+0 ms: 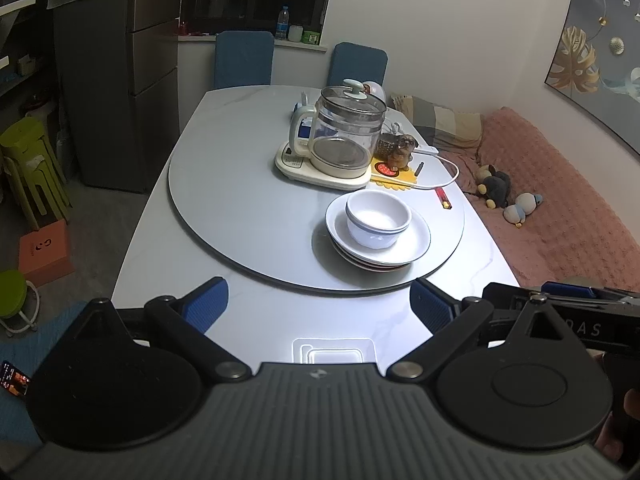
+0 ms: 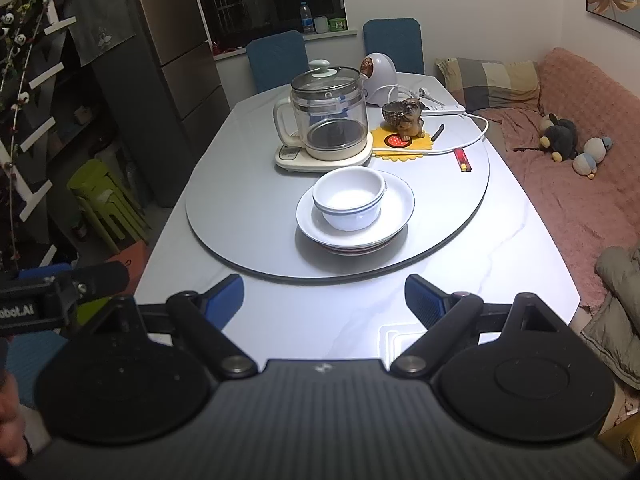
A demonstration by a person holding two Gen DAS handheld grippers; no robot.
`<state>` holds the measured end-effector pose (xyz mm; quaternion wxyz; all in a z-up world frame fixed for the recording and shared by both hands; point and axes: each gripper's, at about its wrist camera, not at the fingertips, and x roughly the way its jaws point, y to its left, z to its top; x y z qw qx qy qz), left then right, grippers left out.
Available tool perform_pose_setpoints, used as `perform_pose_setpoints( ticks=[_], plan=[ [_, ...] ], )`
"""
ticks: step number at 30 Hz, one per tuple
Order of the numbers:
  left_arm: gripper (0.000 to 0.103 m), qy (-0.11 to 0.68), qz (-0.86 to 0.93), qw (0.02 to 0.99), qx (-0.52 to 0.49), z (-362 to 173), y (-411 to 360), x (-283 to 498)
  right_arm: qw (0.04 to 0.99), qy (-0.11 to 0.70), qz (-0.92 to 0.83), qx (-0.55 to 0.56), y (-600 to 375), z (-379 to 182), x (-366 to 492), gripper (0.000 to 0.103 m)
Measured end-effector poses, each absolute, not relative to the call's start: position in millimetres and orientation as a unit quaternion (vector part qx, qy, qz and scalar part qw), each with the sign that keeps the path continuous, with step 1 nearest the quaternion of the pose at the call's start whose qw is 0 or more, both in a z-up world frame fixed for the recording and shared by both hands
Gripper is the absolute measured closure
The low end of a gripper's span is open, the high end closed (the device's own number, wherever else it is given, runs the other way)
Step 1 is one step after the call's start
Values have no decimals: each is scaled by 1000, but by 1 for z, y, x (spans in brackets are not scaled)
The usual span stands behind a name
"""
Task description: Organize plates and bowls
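Note:
Nested white bowls (image 1: pixel 378 218) (image 2: pixel 349 199) sit inside a white deep plate (image 1: pixel 416 242) (image 2: pixel 396 204), which tops a stack of plates with a red-rimmed one underneath. The stack rests on the near right part of a round grey turntable (image 1: pixel 240 208) (image 2: pixel 240 216). My left gripper (image 1: pixel 320 306) hovers over the near table edge, open, nothing between its blue pads (image 1: pixel 208 304). My right gripper (image 2: pixel 324 300) is beside it, also open and empty, short of the stack. Part of the right gripper's body shows at the right of the left wrist view.
A glass kettle (image 1: pixel 344 132) (image 2: pixel 328 116) on its base stands behind the stack. A dog figurine (image 1: pixel 402 152) on a yellow mat, a white cable and a red stick (image 2: pixel 463 159) lie to the right. Two blue chairs are at the far side, a pink sofa (image 2: pixel 580 184) to the right.

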<state>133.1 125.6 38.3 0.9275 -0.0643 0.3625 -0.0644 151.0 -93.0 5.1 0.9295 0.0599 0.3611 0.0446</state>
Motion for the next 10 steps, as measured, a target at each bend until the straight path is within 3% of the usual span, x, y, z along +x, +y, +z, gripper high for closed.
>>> perform_pose_setpoints(
  ticks=[10],
  plan=[
    [4,363,-63,927,-66,38,125,130,930,360,48,57,-93,6,147,14]
  ],
)
